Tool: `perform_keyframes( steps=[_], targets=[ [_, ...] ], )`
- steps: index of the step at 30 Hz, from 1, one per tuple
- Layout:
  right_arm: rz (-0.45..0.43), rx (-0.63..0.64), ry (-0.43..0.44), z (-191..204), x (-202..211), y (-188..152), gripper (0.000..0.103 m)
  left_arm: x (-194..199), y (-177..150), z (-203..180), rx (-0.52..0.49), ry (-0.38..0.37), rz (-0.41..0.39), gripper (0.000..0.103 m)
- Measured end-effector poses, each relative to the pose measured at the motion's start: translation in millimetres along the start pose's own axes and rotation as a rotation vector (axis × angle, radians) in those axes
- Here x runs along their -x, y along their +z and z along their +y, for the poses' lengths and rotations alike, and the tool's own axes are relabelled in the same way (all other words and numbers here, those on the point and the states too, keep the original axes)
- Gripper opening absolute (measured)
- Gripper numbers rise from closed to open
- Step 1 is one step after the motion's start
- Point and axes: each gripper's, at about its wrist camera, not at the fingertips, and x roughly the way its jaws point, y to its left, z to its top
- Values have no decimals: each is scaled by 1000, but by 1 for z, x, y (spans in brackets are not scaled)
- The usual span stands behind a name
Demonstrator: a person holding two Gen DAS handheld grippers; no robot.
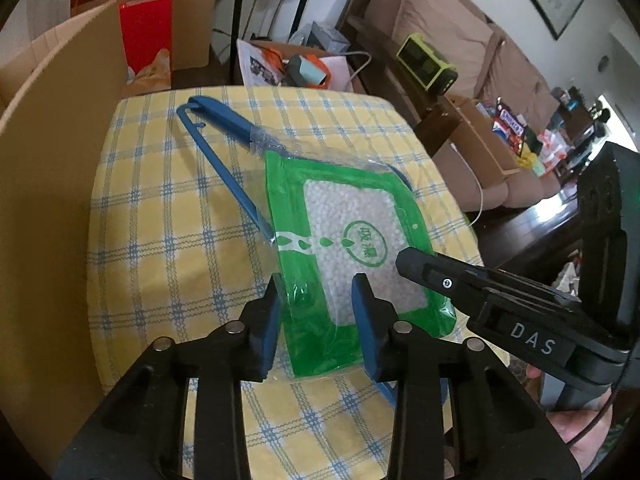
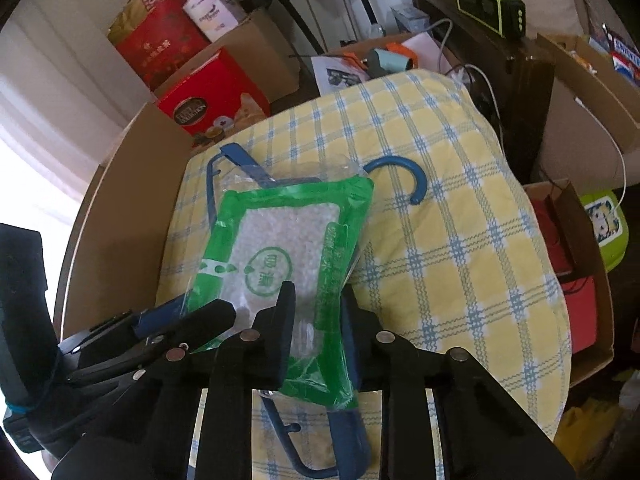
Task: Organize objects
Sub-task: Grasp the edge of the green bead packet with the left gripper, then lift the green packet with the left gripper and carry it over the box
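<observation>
A green-edged clear bag of white beads (image 1: pixel 352 240) lies across a blue plastic hanger (image 1: pixel 218 164) on a yellow checked cushion (image 1: pixel 160 220). My left gripper (image 1: pixel 316 304) is shut on the bag's near left corner, with the crumpled film squeezed between its blue pads. The right gripper (image 1: pixel 416 260) reaches in from the right onto the bag's right edge. In the right wrist view the right gripper (image 2: pixel 318 320) is shut on the near end of the bag (image 2: pixel 280 240), which bunches between its fingers. The left gripper (image 2: pixel 200 320) holds the bag's left corner. The hanger's hook (image 2: pixel 416 176) shows beyond the bag.
The cushion sits inside a large cardboard box (image 1: pixel 48 200) whose wall rises on the left. Red gift boxes (image 2: pixel 208 100) stand behind it. A green radio (image 1: pixel 428 64) rests on a dark wooden sofa arm. A white cable (image 2: pixel 616 148) and more boxes lie to the right.
</observation>
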Motion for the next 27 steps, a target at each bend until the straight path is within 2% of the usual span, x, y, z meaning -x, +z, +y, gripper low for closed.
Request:
perform_keyframes(
  steps=[3, 13, 27],
  targets=[
    [-15, 5, 3, 3, 6, 1, 20, 11, 1, -2, -8, 8, -29, 27],
    [-69, 46, 22, 25, 40, 10, 19, 51, 7, -4, -2, -3, -89, 27],
    [-103, 155, 79, 98, 63, 15, 19, 120, 7, 34, 51, 9, -180, 26]
  ],
)
